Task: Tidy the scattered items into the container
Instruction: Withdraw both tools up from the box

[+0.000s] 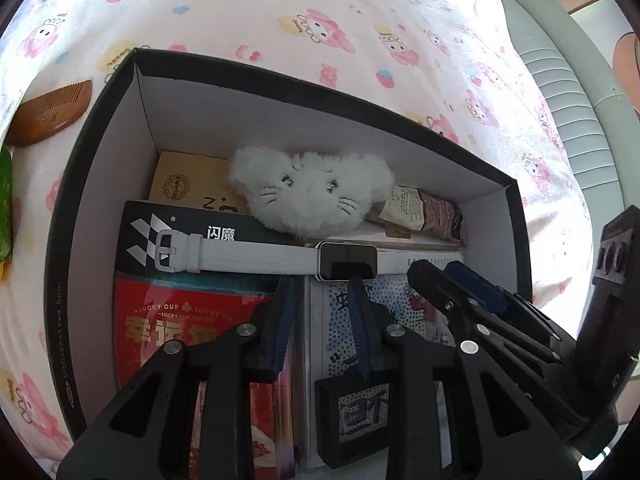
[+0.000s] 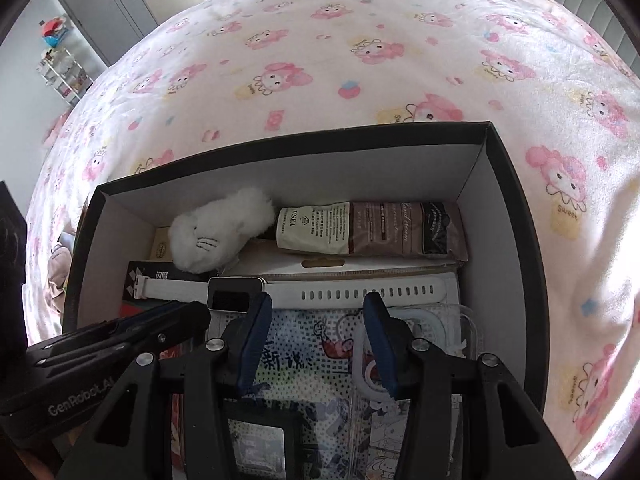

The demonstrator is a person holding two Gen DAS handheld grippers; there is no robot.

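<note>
The container is a black box [image 1: 132, 80] with white inner walls, resting on a pink cartoon bedsheet. Lying flat across the packets inside is a white smartwatch [image 1: 348, 258] with its strap stretched out. My left gripper [image 1: 320, 284] hovers over the box, narrowly open with nothing between its fingers; its right fingertip [image 1: 354, 280] reaches the watch face's near edge. My right gripper [image 2: 316, 304] stands open just short of the watch strap [image 2: 360, 292], holding nothing. Each gripper shows in the other's view: the right gripper [image 1: 438, 274] and the left gripper [image 2: 200, 312].
The box also holds a white fluffy cat plush [image 1: 312, 192], a hand cream tube [image 2: 372, 232], a black packet [image 1: 180, 236], a red packet [image 1: 180, 320] and a cartoon-printed pack [image 2: 312, 352]. A wooden comb [image 1: 52, 116] and a green item [image 1: 5, 208] lie outside on the bedsheet [image 2: 320, 60].
</note>
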